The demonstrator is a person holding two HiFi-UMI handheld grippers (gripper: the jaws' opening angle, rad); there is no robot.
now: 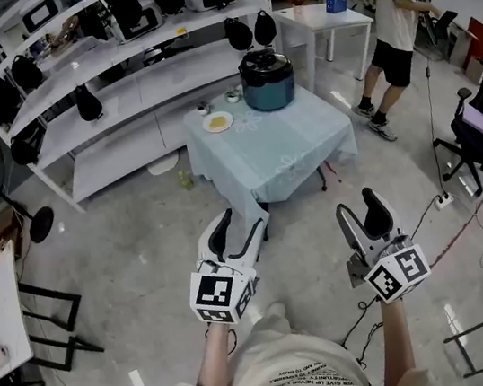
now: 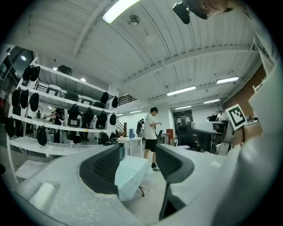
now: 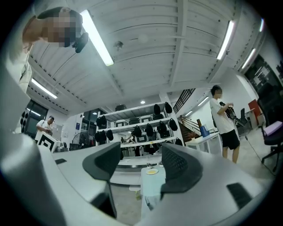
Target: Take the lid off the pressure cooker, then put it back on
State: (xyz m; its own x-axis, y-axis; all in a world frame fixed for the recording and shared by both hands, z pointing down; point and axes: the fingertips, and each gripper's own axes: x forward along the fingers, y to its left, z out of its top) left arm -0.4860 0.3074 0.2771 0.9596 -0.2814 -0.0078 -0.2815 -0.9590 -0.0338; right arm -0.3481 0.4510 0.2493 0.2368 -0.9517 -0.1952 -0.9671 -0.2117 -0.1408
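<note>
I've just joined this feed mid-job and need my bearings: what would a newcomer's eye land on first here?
The dark pressure cooker, its lid on, stands at the far edge of the small blue-draped table mid-room. In the foreground the left tool and right tool are held out side by side, jaws apart and empty, well short of that table. A person stands at the back right.

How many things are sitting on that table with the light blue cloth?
4: the dark pressure cooker at the far edge, a plate to its left, one small cup beyond the plate, another beside the cooker. More could hide behind the cooker.
</note>
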